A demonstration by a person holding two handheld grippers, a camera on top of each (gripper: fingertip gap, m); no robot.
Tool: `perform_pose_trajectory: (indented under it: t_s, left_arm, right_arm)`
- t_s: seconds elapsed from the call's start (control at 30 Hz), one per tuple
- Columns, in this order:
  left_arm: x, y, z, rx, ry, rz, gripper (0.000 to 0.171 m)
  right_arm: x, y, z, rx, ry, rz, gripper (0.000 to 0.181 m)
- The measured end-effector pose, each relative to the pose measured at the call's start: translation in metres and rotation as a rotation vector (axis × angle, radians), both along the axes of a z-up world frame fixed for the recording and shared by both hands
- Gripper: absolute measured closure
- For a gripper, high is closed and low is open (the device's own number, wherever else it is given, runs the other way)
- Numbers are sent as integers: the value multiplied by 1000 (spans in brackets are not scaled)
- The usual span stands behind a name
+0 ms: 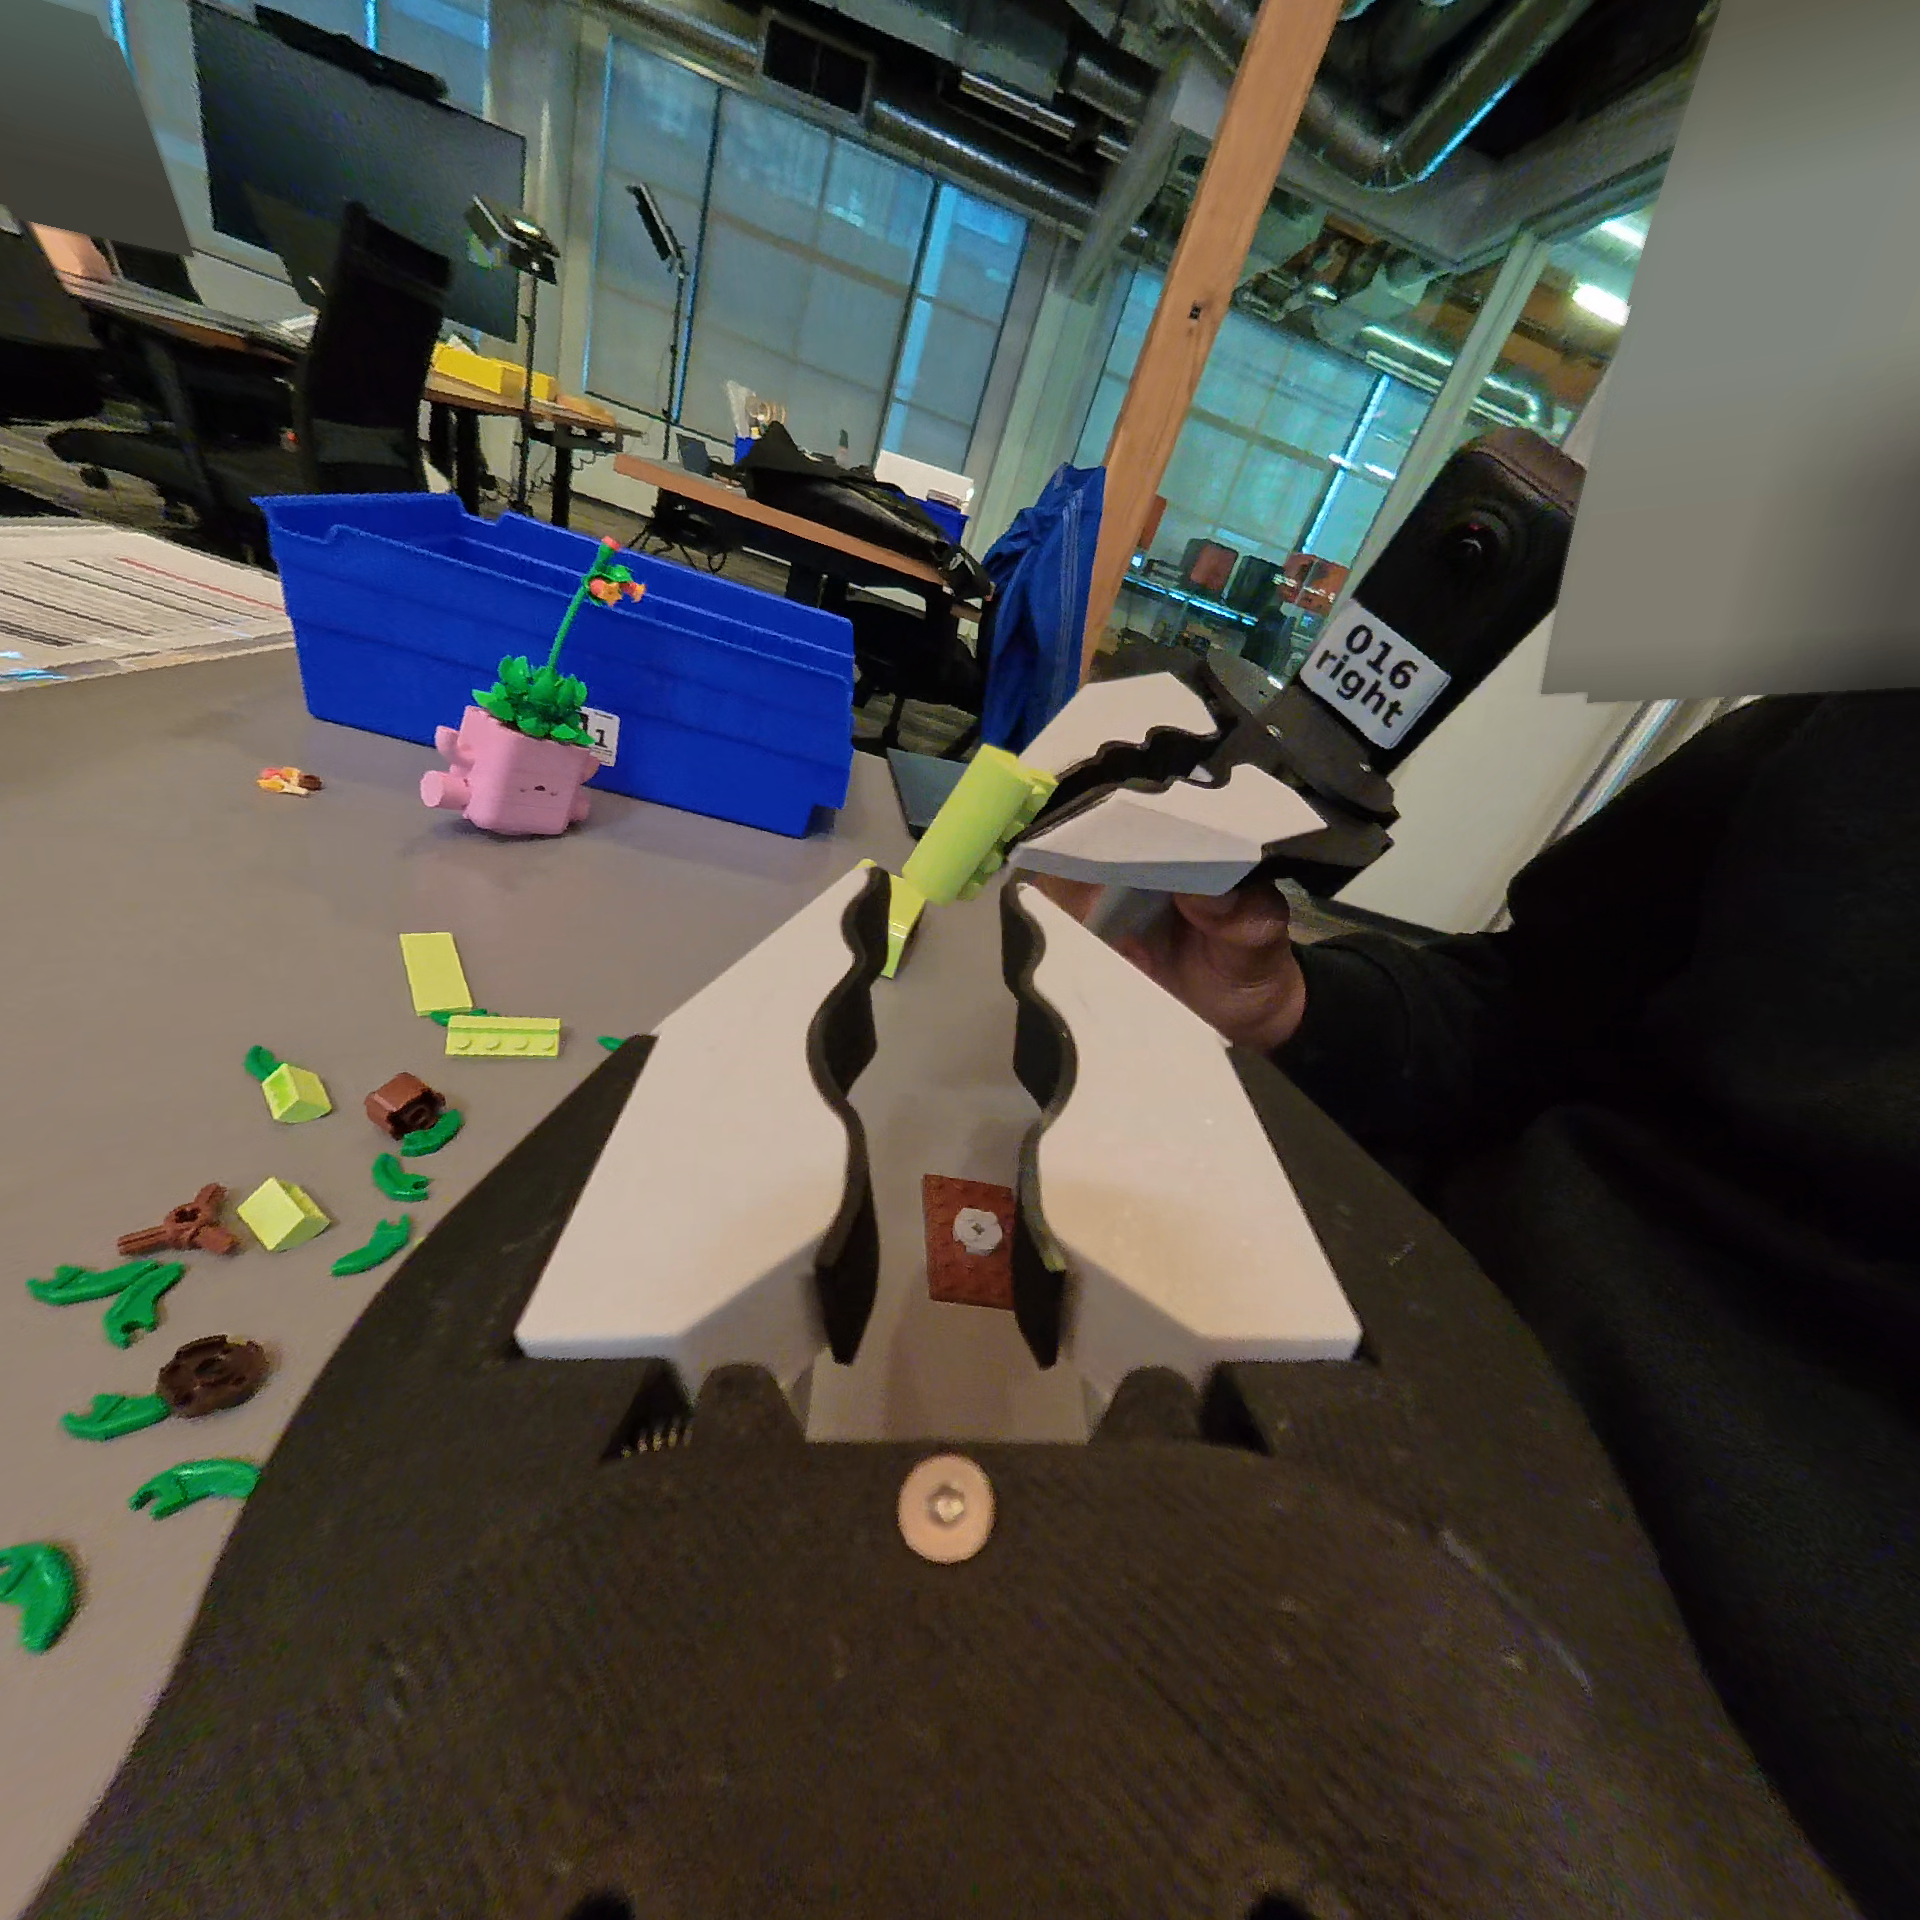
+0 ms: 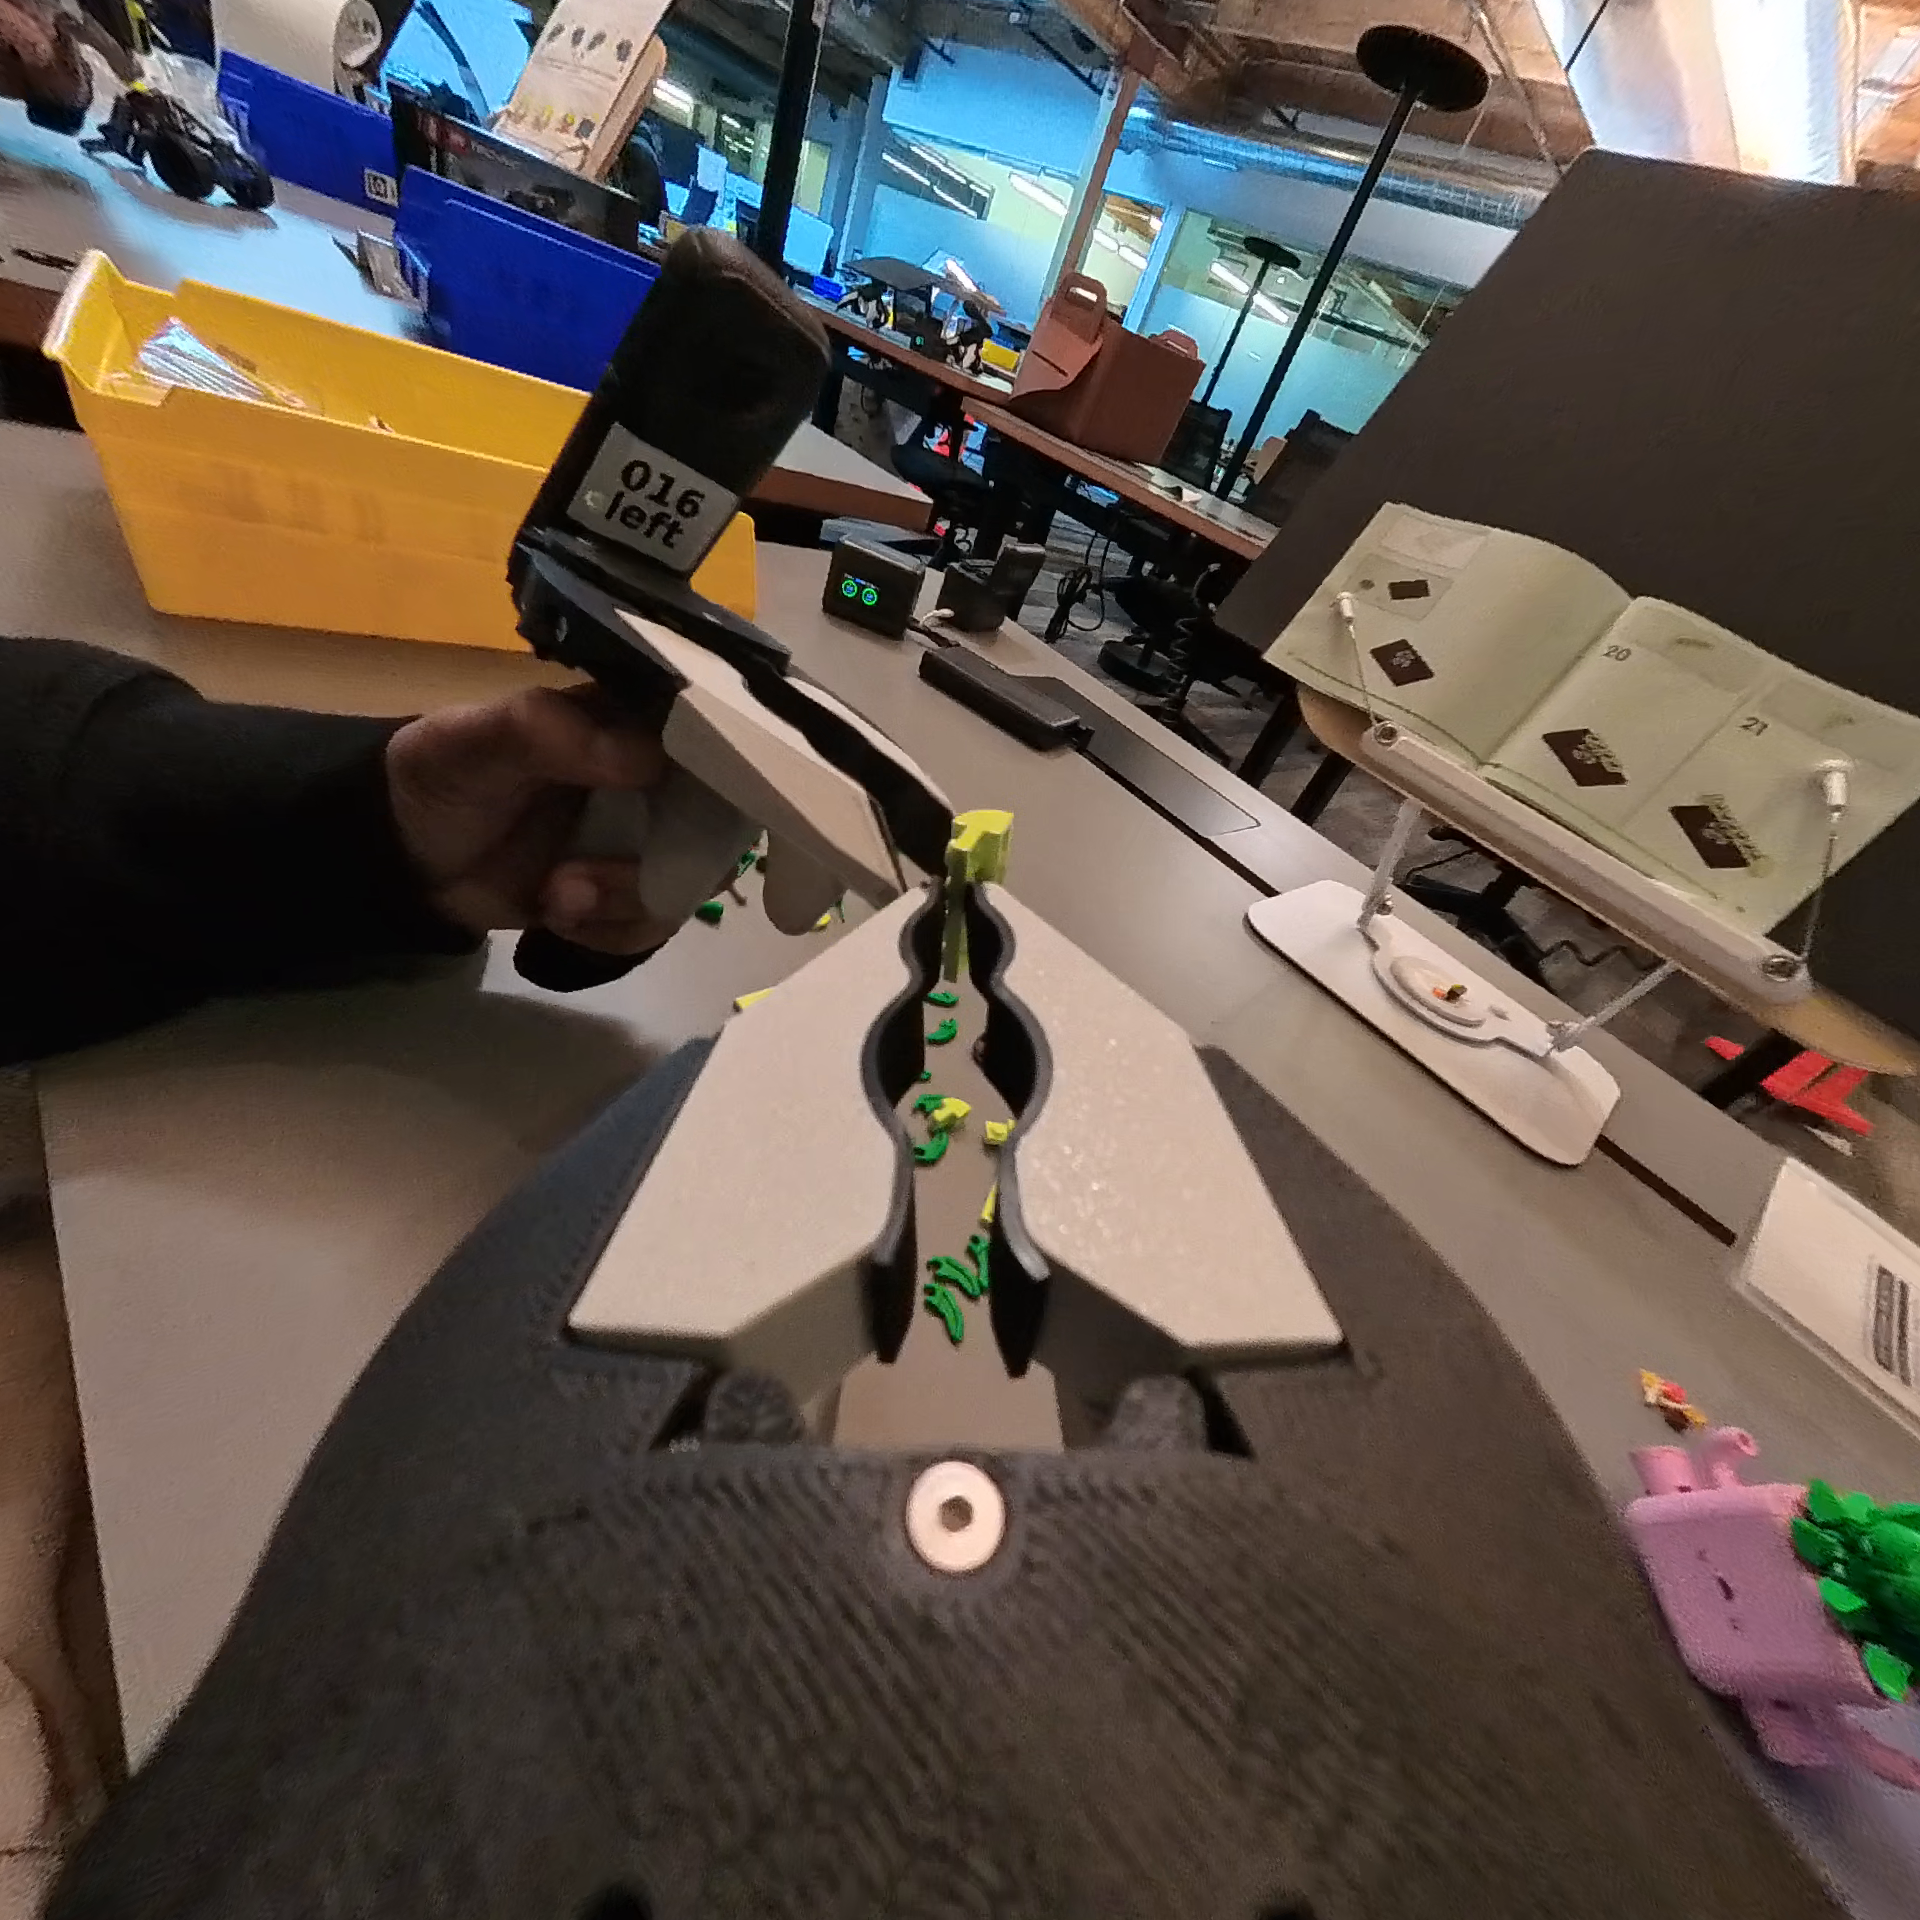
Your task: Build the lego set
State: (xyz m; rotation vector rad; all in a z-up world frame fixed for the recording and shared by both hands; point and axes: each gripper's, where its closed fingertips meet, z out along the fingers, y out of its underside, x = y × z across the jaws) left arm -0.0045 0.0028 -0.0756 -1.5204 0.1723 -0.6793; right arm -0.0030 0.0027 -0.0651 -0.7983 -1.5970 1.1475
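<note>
Left tongs (image 1: 940,894): your left tongs stand partly open, with a clear gap between the wavy black pads. A small lime piece (image 1: 902,925) lies against the inner face of the left-hand finger at the tip; the pictures do not show whether both pads press on it.
Left tongs, other view: your left tongs (image 2: 914,868) reach in from the left, held by your hand (image 2: 520,810), and their tip meets the lime assembly.
Right tongs (image 2: 958,899): your right tongs are nearly closed at the tip and pinch a thin lime part (image 2: 956,935) between the pads.
Right tongs, other view: your right tongs (image 1: 1029,821) clamp the end of the lime assembly (image 1: 966,831), a stubby stack of lime bricks angled down toward the tip of your left tongs.
Contact: the lower end of the lime assembly sits just beside the small lime piece, above the desk (image 1: 208,894).
Brown plate (image 1: 969,1238): it lies on the desk below the gap of your left tongs, with a grey round stud on top.
Loose parts: green leaves (image 1: 104,1294), lime bricks (image 1: 504,1036) and brown pieces (image 1: 213,1374) lie scattered on the desk to the left.
Finished model: a pink pot with green plant (image 1: 514,764) stands in front of the blue bin (image 1: 582,644).
Instruction booklet (image 2: 1600,707): it rests open on a stand at the right.
</note>
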Motion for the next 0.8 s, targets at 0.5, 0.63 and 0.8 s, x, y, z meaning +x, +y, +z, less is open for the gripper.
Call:
perform_pose_trajectory:
  t_s: [0.5,0.63,0.8]
  left_arm:
    - [23,-8,-12,-66,-7,-185,163]
    - [18,-4,-21,-115,29,-147,163]
    - [-28,-1,-45,-244,62,68,163]
  right_arm:
    - [16,-14,-10,-350,-92,287,179]
    - [11,-7,-20,-378,-127,259,175]
    - [2,17,-47,-235,-166,86,172]
